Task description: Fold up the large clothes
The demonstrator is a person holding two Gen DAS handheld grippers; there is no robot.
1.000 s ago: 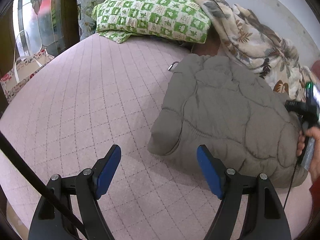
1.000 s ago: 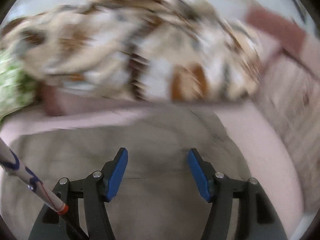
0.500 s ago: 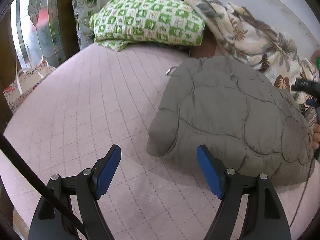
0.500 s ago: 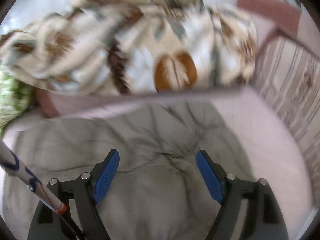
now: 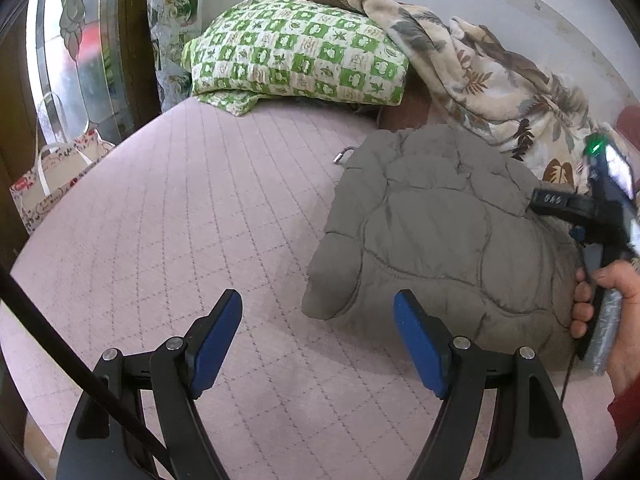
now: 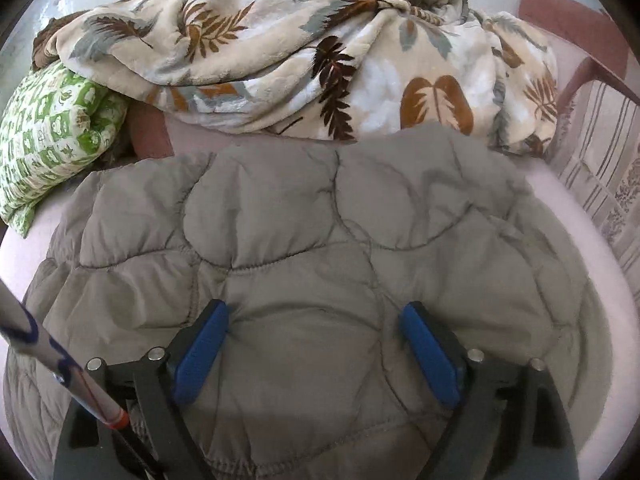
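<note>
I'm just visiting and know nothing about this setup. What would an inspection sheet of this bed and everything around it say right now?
Surface: pink quilted mattress.
Job's things: grey quilted jacket lying folded, puffy.
Clutter: green checked pillow, leaf-print blanket, metal clip.
Grippers: left hand-held gripper open over the mattress beside the jacket; right hand-held gripper open, its fingers pressing into the jacket.
Cables: black cable by the left one.
Surroundings: floral gift bag, glass door, white wall.
</note>
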